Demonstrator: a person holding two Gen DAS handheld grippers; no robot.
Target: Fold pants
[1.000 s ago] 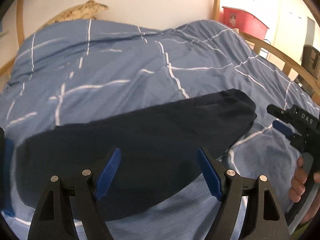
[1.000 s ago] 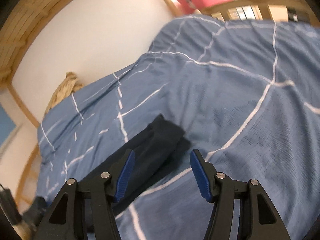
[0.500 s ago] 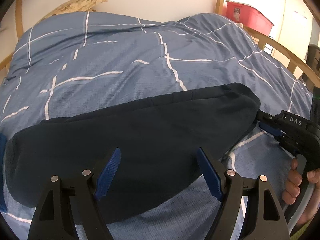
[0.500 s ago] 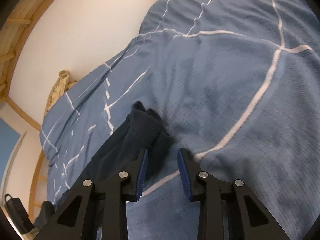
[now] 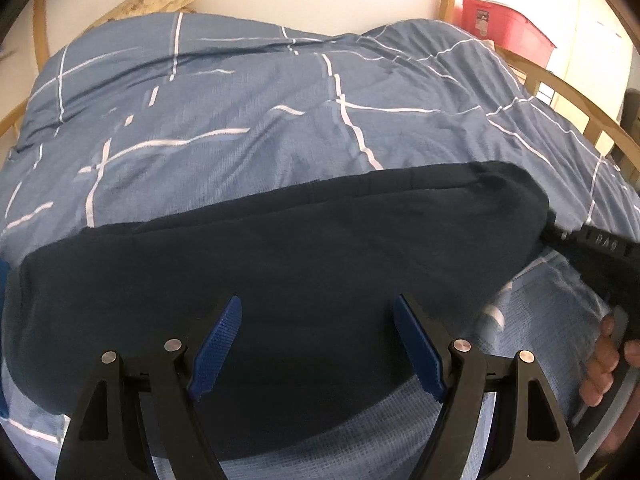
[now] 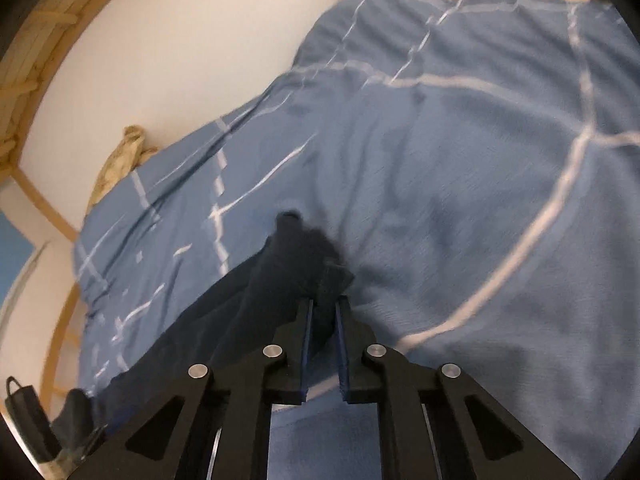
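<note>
Right gripper has now clamped its jaws on the pants end, which lie across the bed.
Left gripper hovers wide open over the middle; a thin pinch could slip once lifted.

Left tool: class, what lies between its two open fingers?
In the left wrist view, the left tool is open, and only the dark pants on the blue duvet fill the gap.
</note>
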